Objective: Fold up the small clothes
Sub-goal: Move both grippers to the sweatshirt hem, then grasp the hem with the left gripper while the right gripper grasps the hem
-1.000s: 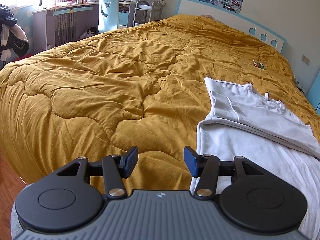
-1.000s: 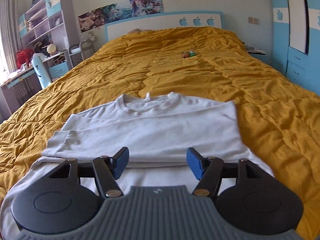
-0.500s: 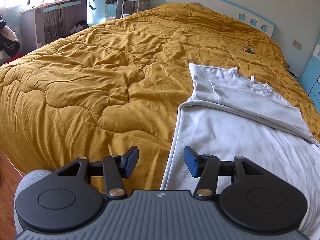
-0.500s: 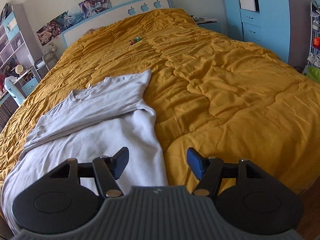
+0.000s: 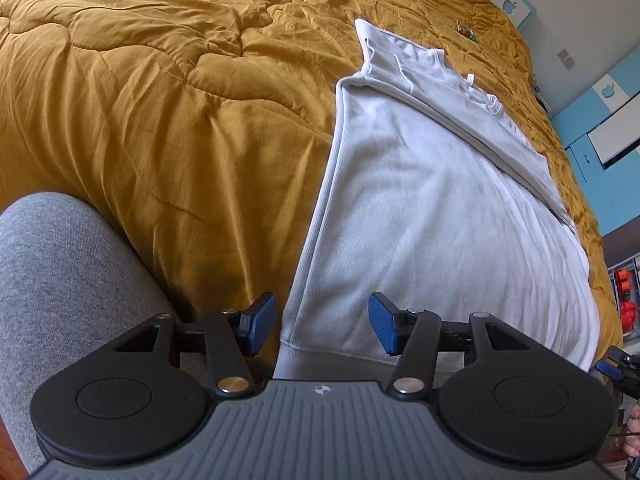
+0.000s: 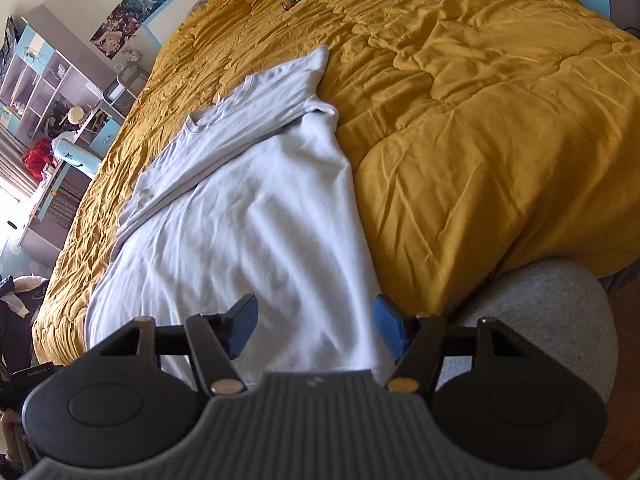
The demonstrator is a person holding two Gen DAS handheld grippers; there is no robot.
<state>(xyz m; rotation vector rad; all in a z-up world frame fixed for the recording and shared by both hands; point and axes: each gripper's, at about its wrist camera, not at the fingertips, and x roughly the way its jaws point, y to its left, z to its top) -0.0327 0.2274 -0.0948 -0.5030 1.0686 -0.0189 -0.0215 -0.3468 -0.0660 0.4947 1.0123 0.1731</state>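
A pale grey long-sleeved top (image 5: 432, 216) lies on the mustard quilt (image 5: 160, 100), its sleeves folded across the chest near the collar and its hem hanging over the bed's near edge. It also shows in the right wrist view (image 6: 256, 224). My left gripper (image 5: 322, 326) is open and empty, its jaws on either side of the hem's left corner. My right gripper (image 6: 316, 322) is open and empty, its jaws on either side of the hem's right corner. The right gripper's tip shows at the edge of the left wrist view (image 5: 618, 364).
The person's grey-trousered knees (image 5: 60, 280) (image 6: 540, 312) press against the bed's edge. A small coloured packet (image 6: 293, 0) lies far up the quilt. Shelves and a desk (image 6: 52, 120) stand to the left, a blue wardrobe (image 5: 608, 128) to the right.
Both grippers have dropped and tilted down towards the bed's near edge, closing in on the two hem corners of the top. Both stay open. The top has not moved.
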